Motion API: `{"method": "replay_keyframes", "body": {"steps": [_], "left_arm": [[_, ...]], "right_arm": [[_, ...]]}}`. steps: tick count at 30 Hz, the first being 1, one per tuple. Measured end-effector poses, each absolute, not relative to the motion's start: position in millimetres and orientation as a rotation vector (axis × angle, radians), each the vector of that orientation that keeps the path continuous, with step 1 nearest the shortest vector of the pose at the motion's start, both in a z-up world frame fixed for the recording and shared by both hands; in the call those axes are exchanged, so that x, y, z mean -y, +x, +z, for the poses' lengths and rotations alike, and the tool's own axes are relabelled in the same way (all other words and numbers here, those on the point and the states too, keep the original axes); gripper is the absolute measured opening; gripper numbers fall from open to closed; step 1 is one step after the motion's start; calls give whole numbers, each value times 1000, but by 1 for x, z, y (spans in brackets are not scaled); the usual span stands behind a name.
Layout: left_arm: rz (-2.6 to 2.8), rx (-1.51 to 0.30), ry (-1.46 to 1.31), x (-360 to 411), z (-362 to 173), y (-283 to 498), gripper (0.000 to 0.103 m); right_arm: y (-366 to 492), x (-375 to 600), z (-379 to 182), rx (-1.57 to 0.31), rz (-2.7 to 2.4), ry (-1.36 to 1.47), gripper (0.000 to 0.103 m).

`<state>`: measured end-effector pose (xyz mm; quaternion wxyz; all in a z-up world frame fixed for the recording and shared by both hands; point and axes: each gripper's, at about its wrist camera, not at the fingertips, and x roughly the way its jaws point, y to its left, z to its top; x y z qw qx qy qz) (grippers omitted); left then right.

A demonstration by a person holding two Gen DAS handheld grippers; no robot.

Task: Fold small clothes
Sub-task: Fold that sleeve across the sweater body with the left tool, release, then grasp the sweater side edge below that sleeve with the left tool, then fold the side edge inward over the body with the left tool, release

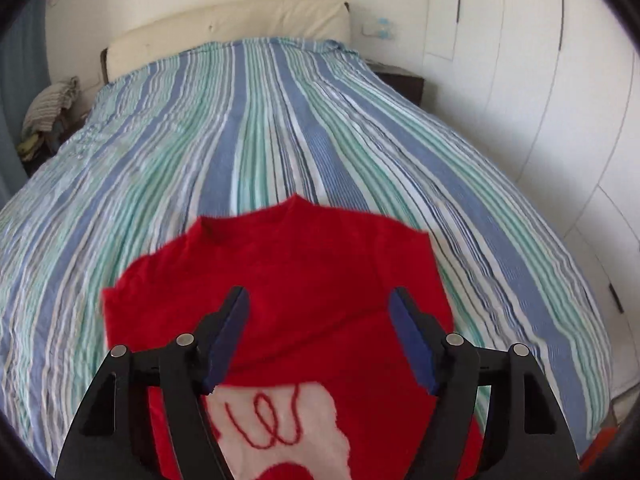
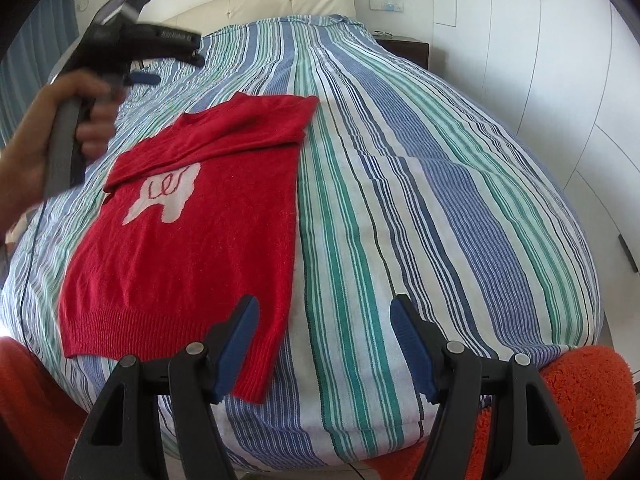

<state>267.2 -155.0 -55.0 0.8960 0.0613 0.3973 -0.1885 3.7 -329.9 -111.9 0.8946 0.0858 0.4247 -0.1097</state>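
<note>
My left hand-held gripper [image 1: 319, 334] hovering jaws apart over red sweater [image 2: 188, 236], hem cut off, right hand-held gripper [image 2: 323, 340] gaping beside it on striped bed [image 2: 440, 200], my left hand [image 2: 60, 128] motion-blurred

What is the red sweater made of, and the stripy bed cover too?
The red sweater looks like soft knitted yarn, maybe wool or acrylic: its bottom hem shows ribbing and the surface is slightly fuzzy. The striped bed cover looks like thin woven cotton, matte and finely crinkled.

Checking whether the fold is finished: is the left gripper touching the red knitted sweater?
Apart. The right wrist view shows the left gripper raised above the red knitted sweater.
</note>
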Motion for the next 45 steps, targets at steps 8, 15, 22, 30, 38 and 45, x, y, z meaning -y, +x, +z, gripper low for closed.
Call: {"method": "replay_keyframes", "body": {"steps": [8, 15, 22, 30, 38, 45], "left_arm": [[-155, -828, 242, 17, -111, 226, 72], [-166, -879, 243, 3, -147, 260, 72], [-97, -941, 88, -11, -179, 304, 11], [-69, -917, -2, -32, -189, 293, 5], [-41, -960, -43, -50, -180, 278, 13], [-11, -896, 52, -38, -121, 213, 79]], "right_arm": [[10, 340, -125, -925, -221, 245, 68], [12, 333, -127, -934, -221, 214, 68], [13, 332, -128, -944, -237, 197, 68], [19, 334, -134, -964, -234, 201, 68], [16, 339, -129, -940, -243, 227, 68], [8, 338, -114, -880, -258, 227, 68]]}}
